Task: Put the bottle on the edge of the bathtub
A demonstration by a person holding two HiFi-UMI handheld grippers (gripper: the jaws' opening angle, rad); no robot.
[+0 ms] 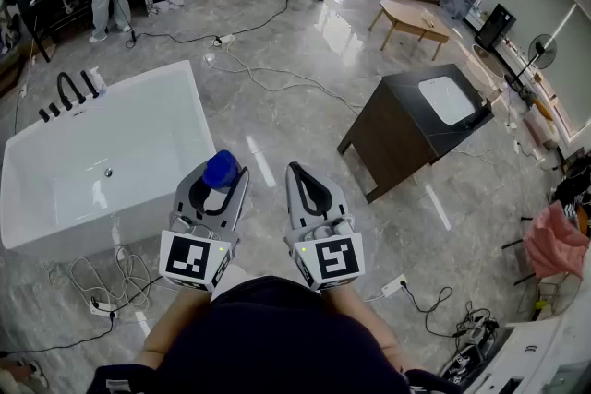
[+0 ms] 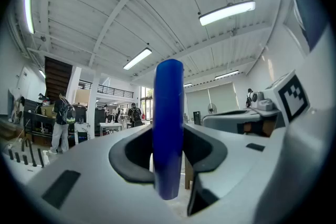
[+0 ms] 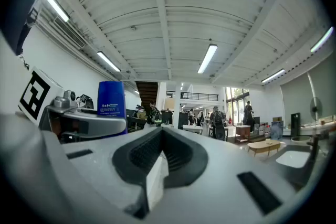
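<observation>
While the left hand-held gripper (image 1: 222,182) clamps a blue cylindrical bottle (image 1: 222,167), the right hand-held gripper (image 1: 297,173) sits closed.

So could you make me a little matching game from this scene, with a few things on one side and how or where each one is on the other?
Things:
1. bottle
2. bathtub
3. right gripper
4. cabinet

Descriptions:
A. dark, with a white basin on top
B. blue, clamped in the left gripper
C. white, standing at the left of the head view
D. jaws together, nothing between them

Pairs: 1-B, 2-C, 3-D, 4-A
</observation>
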